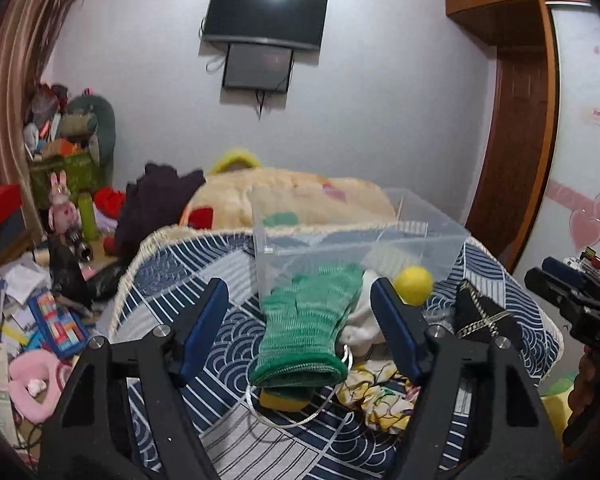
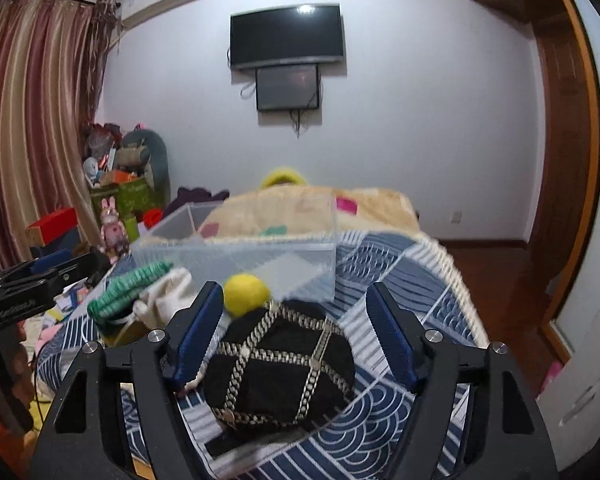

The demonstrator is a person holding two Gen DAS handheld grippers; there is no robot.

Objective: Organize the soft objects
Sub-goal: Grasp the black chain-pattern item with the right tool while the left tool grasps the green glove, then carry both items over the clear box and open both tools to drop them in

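Landmark: clear plastic bin (image 1: 360,240), sitting on the bed (image 1: 204,264) over the blue wave-pattern quilt.

Left gripper (image 1: 304,320): fingers spread wide, nothing held. Green knit glove (image 1: 308,320) lies between them on the quilt, fingertip end touching the bin's near wall, cuff pointing away from the bin. Can't tell whether either finger touches the glove; there looks to be a gap on both sides.

Right gripper (image 2: 296,328): fingers also wide open, holding nothing. Black cap with chain trim (image 2: 280,372) sits between them on the quilt, just in front of the bin's near wall, not gripped.

Other soft items, all outside the bin on its near side:
- yellow ball (image 1: 414,284) against the bin's near wall, between glove and cap
- white cloth (image 1: 362,324) just beside the glove, on the side toward the ball
- yellow sponge (image 1: 282,398) under the glove's cuff, farther from the bin
- floral fabric (image 1: 380,394) beside the sponge, also farther from the bin
- thin white cord (image 1: 284,420) looping past the sponge

The bin shows nothing clearly inside; its walls are see-through and blurred in the right wrist view.

Beyond the bin: beige plush blanket (image 1: 292,196) heaped on the bed. On the wall behind it, a TV (image 1: 264,16).
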